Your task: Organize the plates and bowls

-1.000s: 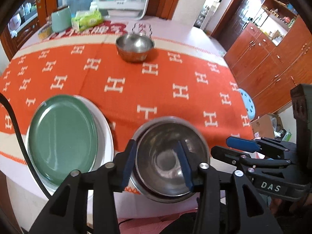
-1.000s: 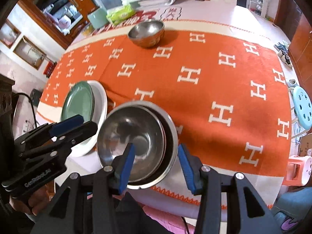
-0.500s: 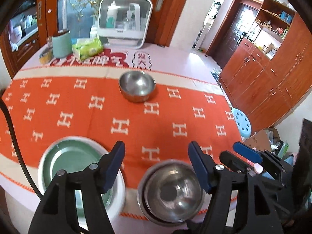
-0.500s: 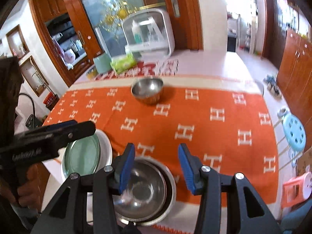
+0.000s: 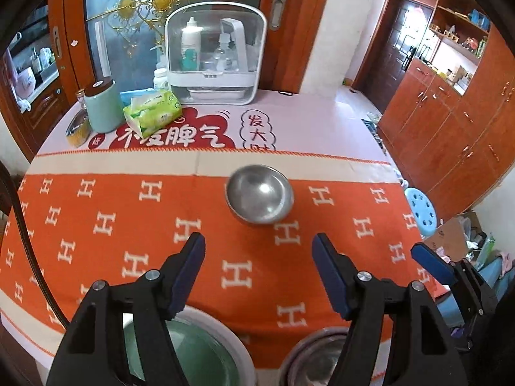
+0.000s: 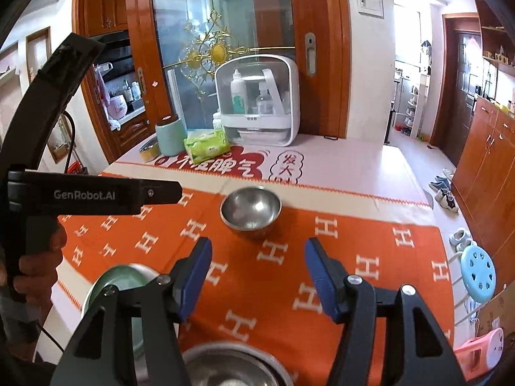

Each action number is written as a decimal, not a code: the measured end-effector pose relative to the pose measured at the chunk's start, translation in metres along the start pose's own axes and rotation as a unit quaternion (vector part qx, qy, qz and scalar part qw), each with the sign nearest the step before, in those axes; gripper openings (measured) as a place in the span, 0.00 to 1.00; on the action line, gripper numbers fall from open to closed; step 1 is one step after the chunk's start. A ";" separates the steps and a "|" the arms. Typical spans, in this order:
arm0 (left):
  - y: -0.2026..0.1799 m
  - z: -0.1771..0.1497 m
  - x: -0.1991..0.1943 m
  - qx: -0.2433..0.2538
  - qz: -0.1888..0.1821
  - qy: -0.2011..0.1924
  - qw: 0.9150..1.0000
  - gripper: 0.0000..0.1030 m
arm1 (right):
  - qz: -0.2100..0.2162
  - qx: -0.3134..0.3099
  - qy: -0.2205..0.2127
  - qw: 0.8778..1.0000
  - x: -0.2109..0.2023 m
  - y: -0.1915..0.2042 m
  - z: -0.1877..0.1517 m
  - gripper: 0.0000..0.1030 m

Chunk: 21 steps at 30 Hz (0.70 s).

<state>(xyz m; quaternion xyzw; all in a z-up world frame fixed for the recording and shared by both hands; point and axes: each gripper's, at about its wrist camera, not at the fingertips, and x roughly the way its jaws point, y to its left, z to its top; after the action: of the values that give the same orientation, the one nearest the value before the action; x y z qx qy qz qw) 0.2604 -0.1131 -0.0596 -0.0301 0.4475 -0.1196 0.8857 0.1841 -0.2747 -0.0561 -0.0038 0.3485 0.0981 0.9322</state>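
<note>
Table cover: orange cloth with white H pattern (image 5: 135,225) spread over the table.
Storage box: white clear-fronted box holding bottles (image 5: 215,54) at the far edge.
Plates: green round plate lying in a white plate (image 5: 206,357) at the near edge, under the left gripper.
Stacked bowls: nested steel bowls (image 6: 231,366) at the near edge, just beside the plates.
Lone bowl: single steel bowl (image 5: 259,194) upright, mid-cloth, well apart from the stack.
Left gripper (image 5: 259,270): blue-padded jaws opening, nothing between them.
Right gripper (image 6: 257,273): jaws opening, empty.
</note>
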 end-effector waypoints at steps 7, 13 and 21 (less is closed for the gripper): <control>0.021 0.032 0.042 -0.013 0.002 0.018 1.000 0.74 | -0.041 -0.011 -0.008 0.999 0.041 -0.001 0.021 0.59; 0.040 0.045 0.082 -0.026 -0.013 0.035 0.999 0.74 | -0.059 -0.003 -0.003 0.998 0.077 -0.008 0.032 0.59; 0.053 0.045 0.135 -0.028 -0.024 0.074 0.997 0.74 | -0.070 0.002 0.012 0.997 0.121 -0.007 0.026 0.59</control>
<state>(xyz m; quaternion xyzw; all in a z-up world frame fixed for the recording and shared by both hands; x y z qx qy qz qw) 0.3837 -0.0961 -0.1472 -0.0567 0.5137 -0.1300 0.8462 0.2913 -0.2573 -0.1161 -0.0276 0.3591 0.0314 0.9324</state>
